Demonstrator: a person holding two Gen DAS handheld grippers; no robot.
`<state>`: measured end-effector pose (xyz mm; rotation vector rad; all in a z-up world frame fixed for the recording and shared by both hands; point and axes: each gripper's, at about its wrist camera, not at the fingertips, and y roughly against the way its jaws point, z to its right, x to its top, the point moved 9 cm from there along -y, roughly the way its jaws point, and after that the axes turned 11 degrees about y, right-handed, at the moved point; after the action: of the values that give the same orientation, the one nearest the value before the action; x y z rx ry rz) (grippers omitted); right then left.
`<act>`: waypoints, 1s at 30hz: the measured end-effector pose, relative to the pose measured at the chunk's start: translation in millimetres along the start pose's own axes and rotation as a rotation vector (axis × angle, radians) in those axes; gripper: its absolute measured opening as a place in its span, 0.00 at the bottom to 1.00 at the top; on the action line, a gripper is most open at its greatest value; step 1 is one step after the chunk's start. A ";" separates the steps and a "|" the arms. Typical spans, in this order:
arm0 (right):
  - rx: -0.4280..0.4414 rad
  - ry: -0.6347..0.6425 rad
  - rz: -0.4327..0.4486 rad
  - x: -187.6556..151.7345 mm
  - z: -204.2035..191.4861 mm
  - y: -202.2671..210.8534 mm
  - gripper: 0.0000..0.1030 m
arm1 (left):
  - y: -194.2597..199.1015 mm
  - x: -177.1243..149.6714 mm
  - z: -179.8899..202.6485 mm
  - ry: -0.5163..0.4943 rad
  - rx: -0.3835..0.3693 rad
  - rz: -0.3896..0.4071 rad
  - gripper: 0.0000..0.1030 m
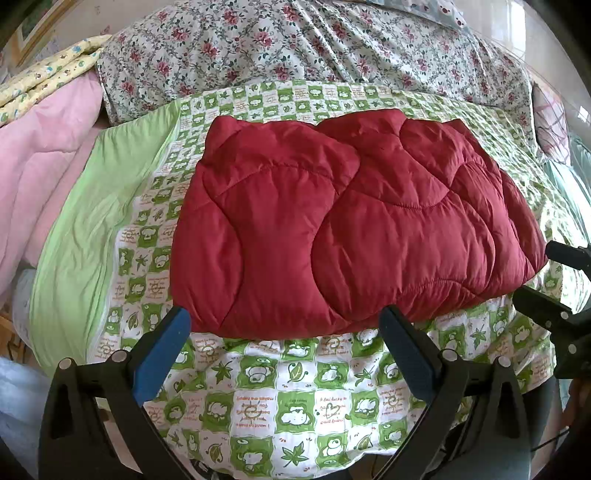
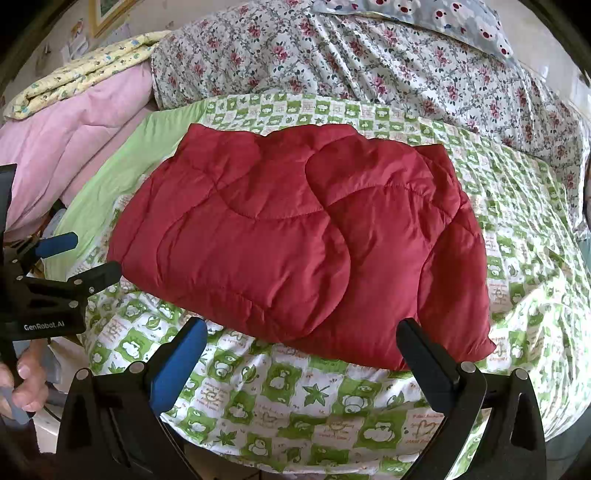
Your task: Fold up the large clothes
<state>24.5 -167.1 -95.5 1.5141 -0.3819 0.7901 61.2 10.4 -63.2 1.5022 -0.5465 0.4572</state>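
Observation:
A dark red quilted padded garment (image 1: 343, 221) lies folded in a thick rectangle on the green and white checked bedsheet (image 1: 295, 406). It also shows in the right wrist view (image 2: 295, 240). My left gripper (image 1: 284, 321) is open and empty, its fingertips just short of the garment's near edge. My right gripper (image 2: 303, 332) is open and empty at the garment's near right edge. The right gripper shows at the right edge of the left wrist view (image 1: 554, 284); the left gripper shows at the left of the right wrist view (image 2: 81, 254).
A floral duvet (image 1: 295, 44) lies bunched behind the garment. A pink quilt (image 1: 37, 166) and a yellow patterned blanket (image 1: 44, 70) are piled at the left. A plain green sheet band (image 1: 92, 214) runs along the left. A bear-print pillow (image 2: 443, 18) lies at the back right.

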 end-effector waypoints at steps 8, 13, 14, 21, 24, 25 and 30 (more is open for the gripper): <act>-0.001 0.002 0.002 1.5 0.1 0.0 1.00 | -0.8 0.7 -0.7 -0.003 -0.001 0.001 0.99; -0.001 0.001 0.002 1.4 0.1 -0.2 1.00 | -0.8 0.9 -0.4 -0.002 0.000 0.000 0.99; -0.001 0.001 0.002 1.5 0.1 -0.2 1.00 | -0.7 0.9 0.0 -0.001 0.000 0.000 0.99; 0.001 0.000 0.001 2.7 1.3 -0.9 1.00 | -2.9 0.9 0.2 -0.003 -0.001 -0.003 0.99; 0.002 -0.001 0.001 2.6 1.2 -0.7 1.00 | -2.8 1.1 0.6 -0.002 -0.001 -0.002 0.99; 0.002 0.000 0.001 2.5 1.2 -0.7 1.00 | -2.7 1.3 0.6 -0.003 -0.001 -0.002 0.99; 0.001 0.000 0.001 2.7 1.0 -0.4 1.00 | -3.9 1.5 0.3 -0.004 -0.005 -0.003 0.99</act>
<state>26.9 -167.4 -93.9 1.5151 -0.3827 0.7912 64.7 9.9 -65.5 1.4993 -0.5481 0.4497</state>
